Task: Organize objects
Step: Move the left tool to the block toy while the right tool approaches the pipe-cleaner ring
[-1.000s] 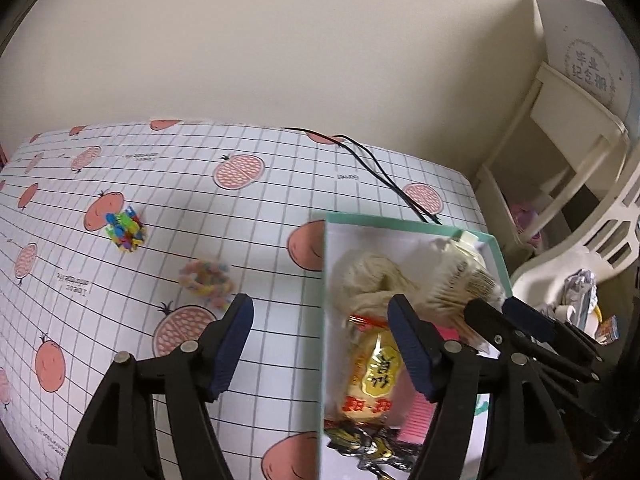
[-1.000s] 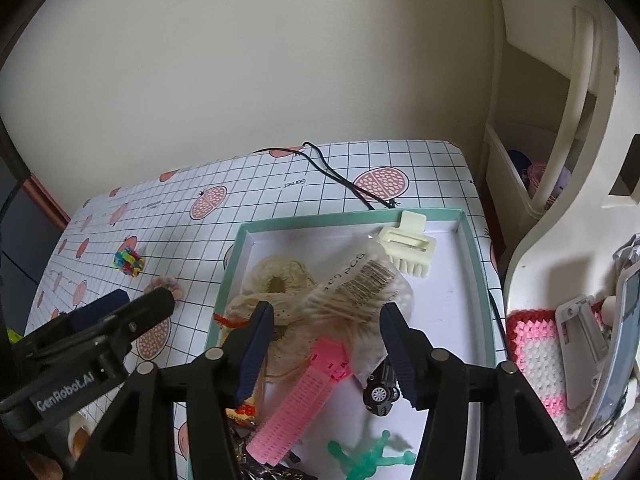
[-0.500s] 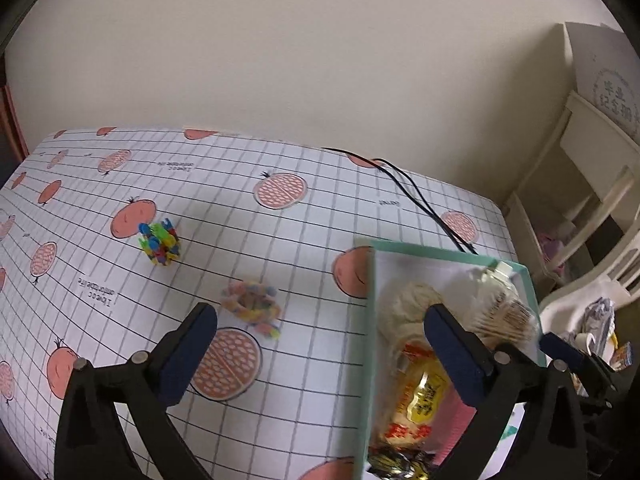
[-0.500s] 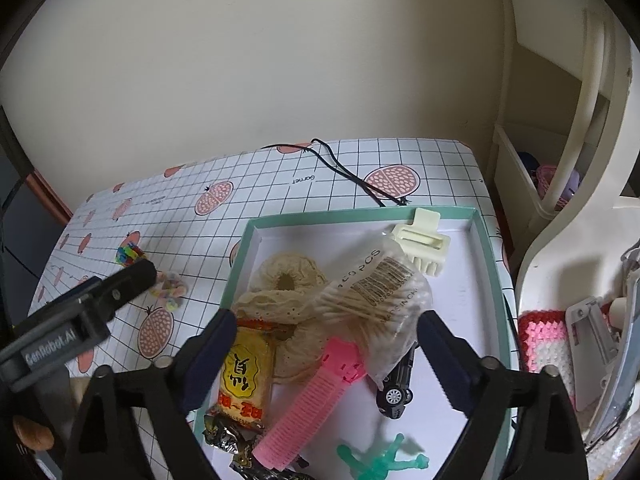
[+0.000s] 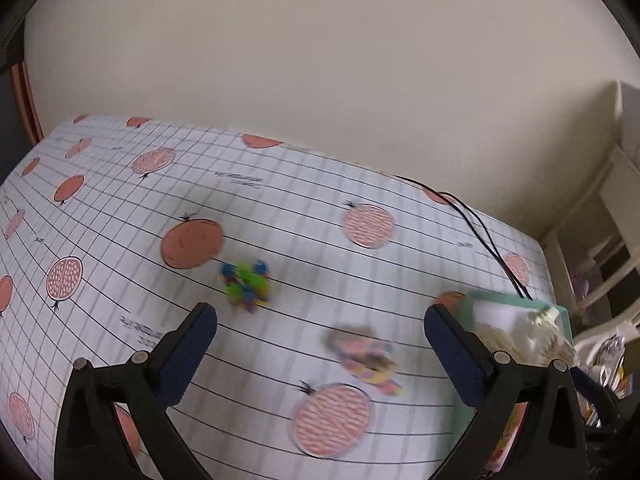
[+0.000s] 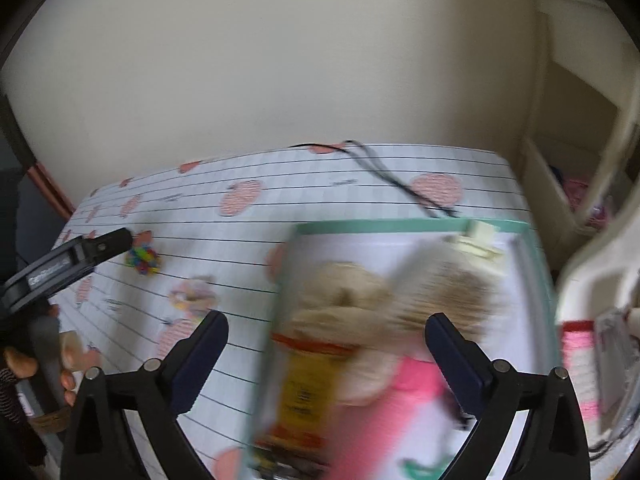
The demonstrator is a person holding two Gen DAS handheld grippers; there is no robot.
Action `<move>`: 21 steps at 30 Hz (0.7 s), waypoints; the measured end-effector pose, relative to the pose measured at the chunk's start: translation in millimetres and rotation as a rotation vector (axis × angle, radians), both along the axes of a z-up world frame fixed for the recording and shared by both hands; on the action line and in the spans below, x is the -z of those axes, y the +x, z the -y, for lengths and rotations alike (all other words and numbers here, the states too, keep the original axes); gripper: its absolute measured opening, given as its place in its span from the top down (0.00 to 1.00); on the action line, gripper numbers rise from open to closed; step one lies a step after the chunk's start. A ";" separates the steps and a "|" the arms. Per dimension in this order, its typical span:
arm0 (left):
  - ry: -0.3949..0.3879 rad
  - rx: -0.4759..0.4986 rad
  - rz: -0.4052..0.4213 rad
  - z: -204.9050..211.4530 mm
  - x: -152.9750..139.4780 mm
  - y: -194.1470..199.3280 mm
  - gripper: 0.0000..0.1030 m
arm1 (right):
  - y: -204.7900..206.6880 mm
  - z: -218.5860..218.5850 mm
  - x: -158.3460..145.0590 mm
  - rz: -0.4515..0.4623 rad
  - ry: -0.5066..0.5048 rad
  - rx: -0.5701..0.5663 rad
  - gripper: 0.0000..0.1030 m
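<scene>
Both tongs, left [image 5: 320,328] and right [image 6: 326,338], are spread wide and hold nothing. The left pair hangs over the pomegranate-print tabletop [image 5: 280,200] with the pastel bead bracelet [image 5: 366,356] between its tips and the spiky multicoloured plastic toy [image 5: 245,284] nearer the far edge. Both loose pieces lie apart from the teal-rimmed white tray [image 6: 404,227] by the right edge, and since both views are smeared, a hasty close could nudge the bracelet away or catch only one strand.

Teal-rimmed tray [image 6: 400,225] — white grid, pink-fruit tablecloth [image 5: 280,200].
</scene>
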State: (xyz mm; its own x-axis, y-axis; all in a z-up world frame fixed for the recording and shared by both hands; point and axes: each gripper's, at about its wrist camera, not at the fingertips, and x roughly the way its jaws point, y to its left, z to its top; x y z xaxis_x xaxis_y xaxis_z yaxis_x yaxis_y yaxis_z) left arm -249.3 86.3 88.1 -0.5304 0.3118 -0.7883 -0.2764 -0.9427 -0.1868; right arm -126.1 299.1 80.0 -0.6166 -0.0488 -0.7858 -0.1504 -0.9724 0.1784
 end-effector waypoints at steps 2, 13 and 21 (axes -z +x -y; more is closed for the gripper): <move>-0.011 -0.002 0.004 6.4 1.6 -12.4 0.00 | -6.9 19.7 -0.7 -0.003 0.011 -0.021 0.03; -0.078 0.029 0.070 16.6 44.6 -61.8 0.00 | -54.9 100.8 37.4 0.115 0.076 -0.112 0.06; -0.066 0.040 0.121 11.7 70.2 -72.9 0.38 | -72.9 120.9 66.6 0.192 0.123 -0.139 0.32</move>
